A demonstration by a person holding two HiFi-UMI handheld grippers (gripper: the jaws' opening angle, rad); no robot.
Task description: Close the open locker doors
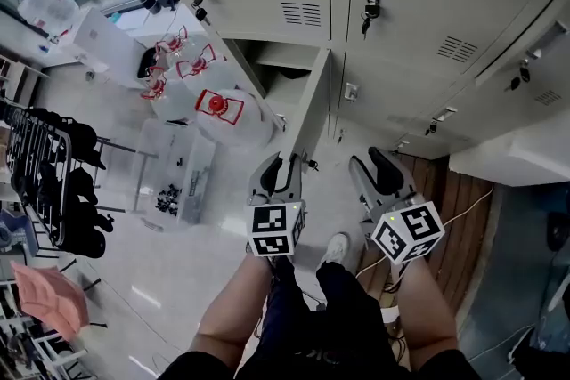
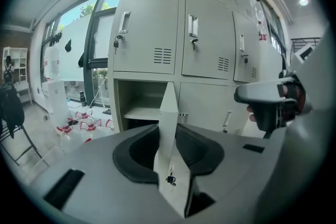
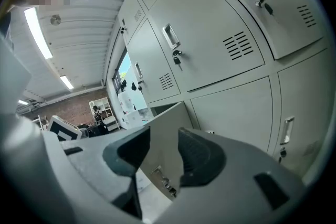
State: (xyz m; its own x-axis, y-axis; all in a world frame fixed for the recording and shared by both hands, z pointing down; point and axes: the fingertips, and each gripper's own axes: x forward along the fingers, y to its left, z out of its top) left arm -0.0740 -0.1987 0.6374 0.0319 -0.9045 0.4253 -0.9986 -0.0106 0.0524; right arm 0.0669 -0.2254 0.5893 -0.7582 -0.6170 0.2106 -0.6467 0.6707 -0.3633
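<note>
A pale grey metal locker door (image 1: 307,107) (image 2: 168,113) in the lower row stands open, edge-on toward the person, beside its open compartment (image 2: 139,99). The left gripper (image 1: 283,163) (image 2: 168,134) straddles the door's free edge, its jaws narrowed so the pads appear to press both faces. The right gripper (image 1: 378,163) (image 3: 164,149) hangs just to the right, jaws apart, holding nothing. A good close likely means swinging the edge leftward around the hinge, letting go before the frame traps the jaws, then pushing the door flat.

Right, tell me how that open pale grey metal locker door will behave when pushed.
The pale grey metal locker door looks thin but flat-edged, so probably stiff and light, swinging freely. The small dark key dangling from its lock may swing or rattle.
</note>
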